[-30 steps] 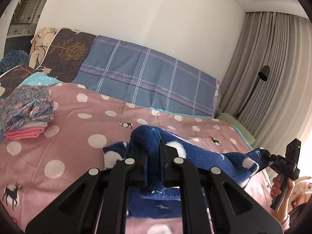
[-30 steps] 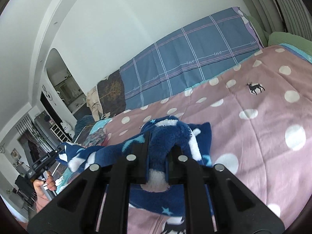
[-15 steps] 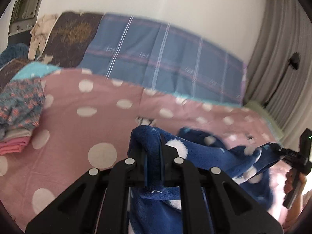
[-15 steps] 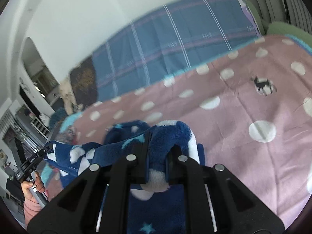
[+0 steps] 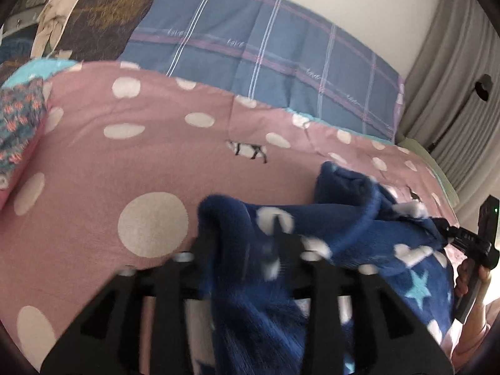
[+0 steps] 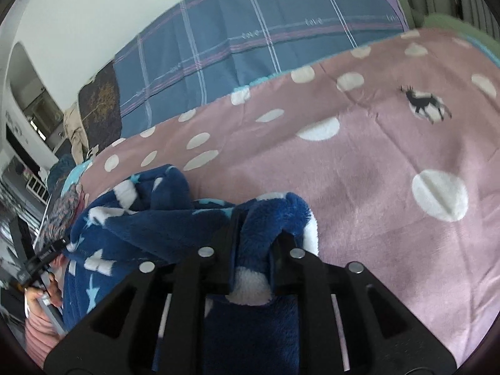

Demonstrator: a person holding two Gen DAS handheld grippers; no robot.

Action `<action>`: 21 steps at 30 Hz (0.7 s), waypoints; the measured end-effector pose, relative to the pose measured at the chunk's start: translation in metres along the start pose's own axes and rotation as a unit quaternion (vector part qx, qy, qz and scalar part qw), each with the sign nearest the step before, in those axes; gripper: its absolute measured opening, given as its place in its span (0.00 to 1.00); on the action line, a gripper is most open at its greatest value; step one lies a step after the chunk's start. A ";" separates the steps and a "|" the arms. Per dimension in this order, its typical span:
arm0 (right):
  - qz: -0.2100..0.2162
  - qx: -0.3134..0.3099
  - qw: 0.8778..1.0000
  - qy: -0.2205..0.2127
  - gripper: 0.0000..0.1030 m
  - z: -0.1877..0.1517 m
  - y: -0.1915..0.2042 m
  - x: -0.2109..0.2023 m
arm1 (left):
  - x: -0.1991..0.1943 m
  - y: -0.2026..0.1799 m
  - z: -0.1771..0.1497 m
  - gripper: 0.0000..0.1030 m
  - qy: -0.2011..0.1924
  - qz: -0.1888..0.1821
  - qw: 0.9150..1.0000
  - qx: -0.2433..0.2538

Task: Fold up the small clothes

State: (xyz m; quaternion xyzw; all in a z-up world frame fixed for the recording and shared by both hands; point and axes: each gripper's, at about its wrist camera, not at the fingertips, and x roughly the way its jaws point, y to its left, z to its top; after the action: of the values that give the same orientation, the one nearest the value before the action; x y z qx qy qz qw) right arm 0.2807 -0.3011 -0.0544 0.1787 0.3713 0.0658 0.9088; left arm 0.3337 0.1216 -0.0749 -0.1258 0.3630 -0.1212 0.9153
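One fluffy navy fleece garment with white spots and pale blue stars is hanging between two tongs above the pink polka-dot bedspread. The left tongs are clamping a bunched fold of it, jaws nearly closed on the fleece. The right tongs are pinching another fold the same way — white pile is showing between them. At nine o'clock in the left view, one stack of folded clothes is lying. One blue plaid quilt is leaning at twelve o'clock.
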 end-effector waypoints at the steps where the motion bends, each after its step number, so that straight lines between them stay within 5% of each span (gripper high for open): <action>1: 0.007 -0.004 1.000 -0.009 0.38 -0.001 0.004 -0.011 | -0.015 -0.003 -0.001 0.58 -0.018 0.002 1.000 0.004; 2: 0.013 -0.008 1.000 -0.017 0.49 -0.002 0.006 -0.019 | -0.024 -0.005 -0.003 0.58 -0.027 -0.003 1.000 0.008; 6: 0.035 -0.045 0.998 -0.013 0.49 -0.011 0.022 -0.042 | -0.055 -0.018 -0.011 0.58 -0.028 -0.050 0.998 0.029; 11: 0.036 -0.158 0.984 0.076 0.45 -0.031 0.073 -0.012 | -0.035 -0.063 -0.026 0.56 0.056 -0.078 0.988 0.117; 14: 0.003 -0.223 0.968 0.111 0.41 -0.034 0.107 0.022 | -0.003 -0.094 -0.035 0.56 0.123 -0.094 0.973 0.172; 18: -0.036 -0.212 0.972 0.098 0.33 0.001 0.119 0.060 | 0.037 -0.119 -0.017 0.56 0.111 -0.025 0.968 0.225; 21: -0.125 -0.140 0.981 0.046 0.34 0.037 0.097 0.078 | 0.055 -0.110 0.021 0.56 0.035 0.118 0.969 0.214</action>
State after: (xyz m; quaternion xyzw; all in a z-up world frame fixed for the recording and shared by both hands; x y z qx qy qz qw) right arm 0.3633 -0.2017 -0.0442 -0.0016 0.4190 0.0115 0.9079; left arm 0.3726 0.0041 -0.0599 0.1212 0.3727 -0.0911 0.9155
